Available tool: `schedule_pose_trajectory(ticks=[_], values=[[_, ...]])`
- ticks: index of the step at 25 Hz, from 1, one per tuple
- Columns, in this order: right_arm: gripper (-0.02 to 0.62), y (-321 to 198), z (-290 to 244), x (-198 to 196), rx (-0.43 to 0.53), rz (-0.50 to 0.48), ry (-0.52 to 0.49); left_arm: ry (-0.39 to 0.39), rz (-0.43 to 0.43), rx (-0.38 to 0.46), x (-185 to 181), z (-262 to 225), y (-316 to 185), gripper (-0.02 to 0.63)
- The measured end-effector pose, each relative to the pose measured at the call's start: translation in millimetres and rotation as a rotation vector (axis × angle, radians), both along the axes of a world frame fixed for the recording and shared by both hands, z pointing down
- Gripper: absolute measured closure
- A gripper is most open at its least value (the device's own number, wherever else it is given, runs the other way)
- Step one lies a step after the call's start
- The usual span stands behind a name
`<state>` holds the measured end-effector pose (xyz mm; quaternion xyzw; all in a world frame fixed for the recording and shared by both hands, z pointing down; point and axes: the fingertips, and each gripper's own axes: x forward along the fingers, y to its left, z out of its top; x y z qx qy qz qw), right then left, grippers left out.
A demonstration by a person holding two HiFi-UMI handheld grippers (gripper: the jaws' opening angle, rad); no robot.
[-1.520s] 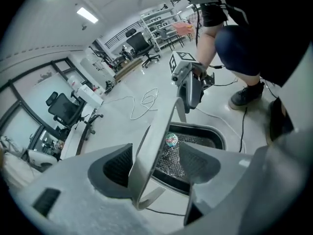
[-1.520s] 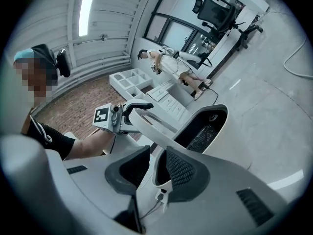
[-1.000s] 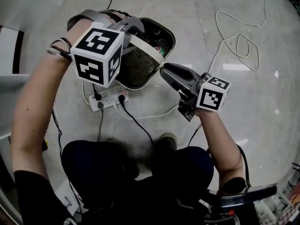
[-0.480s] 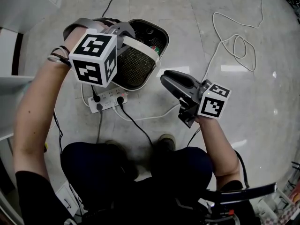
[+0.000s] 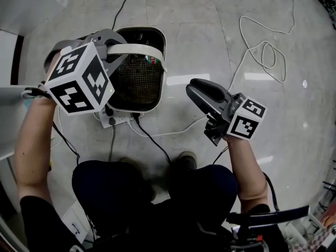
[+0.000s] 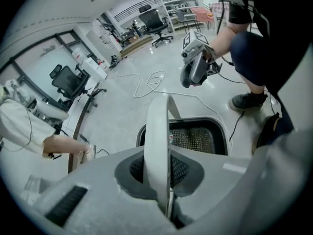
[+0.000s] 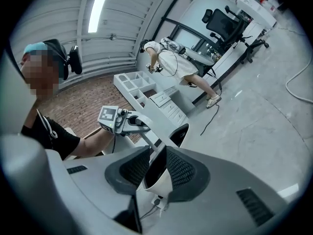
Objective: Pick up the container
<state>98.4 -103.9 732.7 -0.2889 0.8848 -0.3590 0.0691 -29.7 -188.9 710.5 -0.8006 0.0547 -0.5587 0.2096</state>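
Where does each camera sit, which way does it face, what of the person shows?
Head view: on the head, steeply down at the white plastic container with black mesh inside; forearms, legs show.
Left gripper view: on the left gripper, along shut jaws clamping the container's white handle; legs show.
Right gripper view: on the right gripper, through open, empty jaws toward the container; arm shows.
Shared: the container.

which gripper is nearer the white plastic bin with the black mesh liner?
Left. The left gripper is shut on the white plastic bin's arched white handle; the right gripper hangs clear off its right side, jaws apart.
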Motion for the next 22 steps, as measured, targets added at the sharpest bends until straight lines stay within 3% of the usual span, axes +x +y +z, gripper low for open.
schedule_pose_trajectory(ticks=[5,15,22], values=[[0.491,-7,-16,-15,0.035,-0.026,0.035,0.082,-0.112,-0.015,-23,-32,1,0.595],[0.491,-36,-62,-39,0.076,-0.027,0.128,0.2,-0.253,-0.043,-63,-85,7,0.595],[0.515,-31,-153,-63,0.111,-0.004,0.17,0.233,-0.418,-0.039,-100,-136,22,0.595]])
